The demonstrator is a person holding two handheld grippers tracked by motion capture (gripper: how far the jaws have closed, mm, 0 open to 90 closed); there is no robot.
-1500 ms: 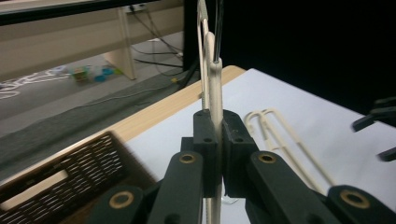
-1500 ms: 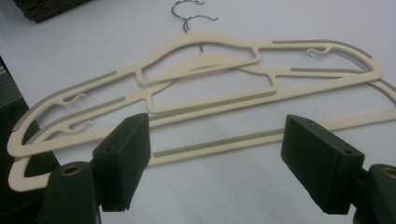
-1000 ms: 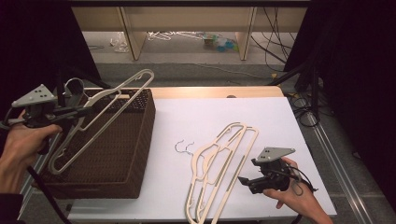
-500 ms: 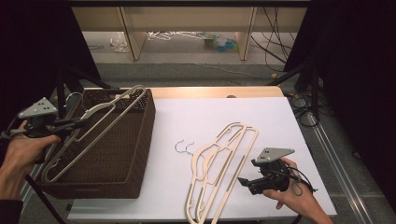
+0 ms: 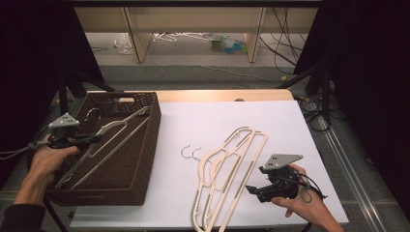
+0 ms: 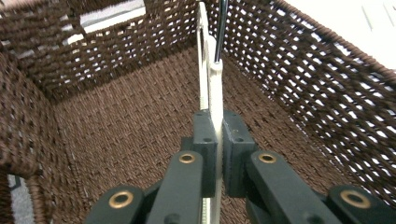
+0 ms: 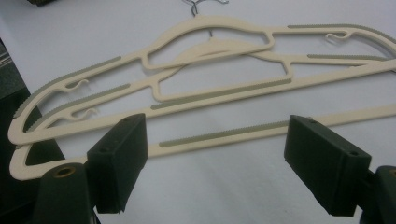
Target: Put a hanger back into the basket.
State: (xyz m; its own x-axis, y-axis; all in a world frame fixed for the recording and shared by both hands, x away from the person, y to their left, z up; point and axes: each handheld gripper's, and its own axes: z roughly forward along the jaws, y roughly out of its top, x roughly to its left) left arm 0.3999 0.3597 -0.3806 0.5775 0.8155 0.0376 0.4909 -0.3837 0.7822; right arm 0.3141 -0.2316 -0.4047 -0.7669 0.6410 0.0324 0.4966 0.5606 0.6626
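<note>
A cream hanger (image 5: 104, 145) slants down into the brown wicker basket (image 5: 147, 137) at the table's left. My left gripper (image 5: 92, 139) is shut on it, and in the left gripper view the pads clamp the hanger (image 6: 211, 88) edge-on above the basket floor (image 6: 126, 121). Two more cream hangers (image 5: 227, 169) lie overlapped on the white table cover, their metal hooks (image 5: 191, 152) pointing left. My right gripper (image 5: 254, 190) rests low beside their near ends with its jaws wide apart. In the right gripper view those hangers (image 7: 210, 88) lie just beyond the open right gripper (image 7: 224, 165).
The white cover (image 5: 270, 125) runs bare across the table's far and right parts. A wooden strip (image 5: 227, 95) edges the table's far side. Cables (image 5: 314, 111) trail on the floor at the right. The basket's tall woven walls (image 6: 327, 84) close in around my left gripper.
My left hand has sunk, bringing the hanger from above the basket's rim down inside it. The right hand and the two hangers on the cover have stayed put.
</note>
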